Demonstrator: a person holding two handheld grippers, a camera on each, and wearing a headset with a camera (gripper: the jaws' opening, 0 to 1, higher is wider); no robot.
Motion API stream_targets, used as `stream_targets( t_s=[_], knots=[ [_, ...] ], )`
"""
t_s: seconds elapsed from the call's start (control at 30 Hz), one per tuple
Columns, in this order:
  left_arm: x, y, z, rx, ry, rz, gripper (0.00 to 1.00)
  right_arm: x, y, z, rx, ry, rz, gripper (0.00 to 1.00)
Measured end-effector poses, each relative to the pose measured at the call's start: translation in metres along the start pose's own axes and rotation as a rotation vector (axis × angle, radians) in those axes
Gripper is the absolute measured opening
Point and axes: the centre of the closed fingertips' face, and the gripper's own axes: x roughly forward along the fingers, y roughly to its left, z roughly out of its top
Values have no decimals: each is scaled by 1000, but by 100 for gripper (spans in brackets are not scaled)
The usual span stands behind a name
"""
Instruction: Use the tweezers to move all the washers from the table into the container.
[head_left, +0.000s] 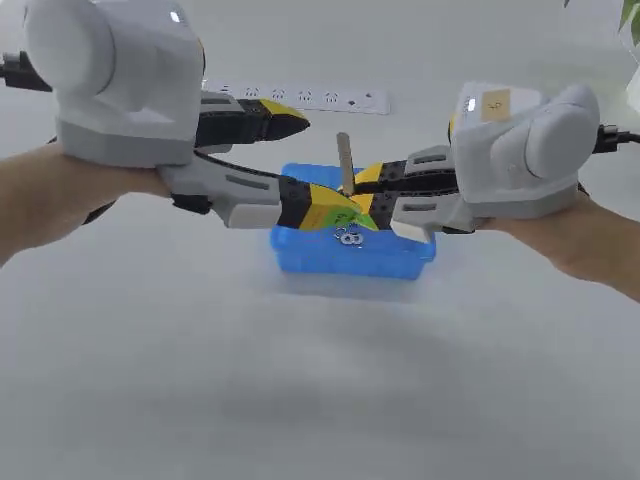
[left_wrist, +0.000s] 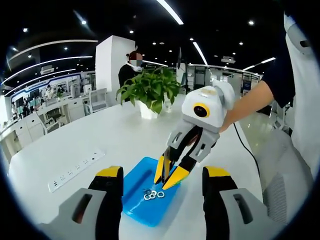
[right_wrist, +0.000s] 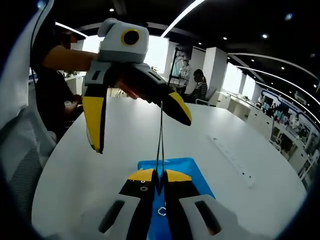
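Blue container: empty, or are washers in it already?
Not empty: a small cluster of washers lies on the floor of the blue container, seen in the left gripper view and the head view.

The white matte bench (head_left: 150, 350) is lit brightly and evenly from above in the head view, and a faint, diffuse shadow is cast across its foreground. That view is slightly soft. In both gripper views, long ceiling strip lights (left_wrist: 170, 11) are rendered as glaring streaks against a dark ceiling, and straight lines are bowed strongly toward the edges.
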Motion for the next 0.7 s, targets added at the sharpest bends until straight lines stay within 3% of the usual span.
stream_targets(
  t_s=[0.3,0.53,0.7],
  knots=[
    [-7,-39,0,7,14,-111,60,-18,27,9,29,-33,19,7],
    [-6,-59,-7,19,46,-163,55,-18,63,-2,12,15,75,7],
    [-6,-73,-14,54,89,-202,50,-18,76,-3,0,34,108,7]
  ],
)
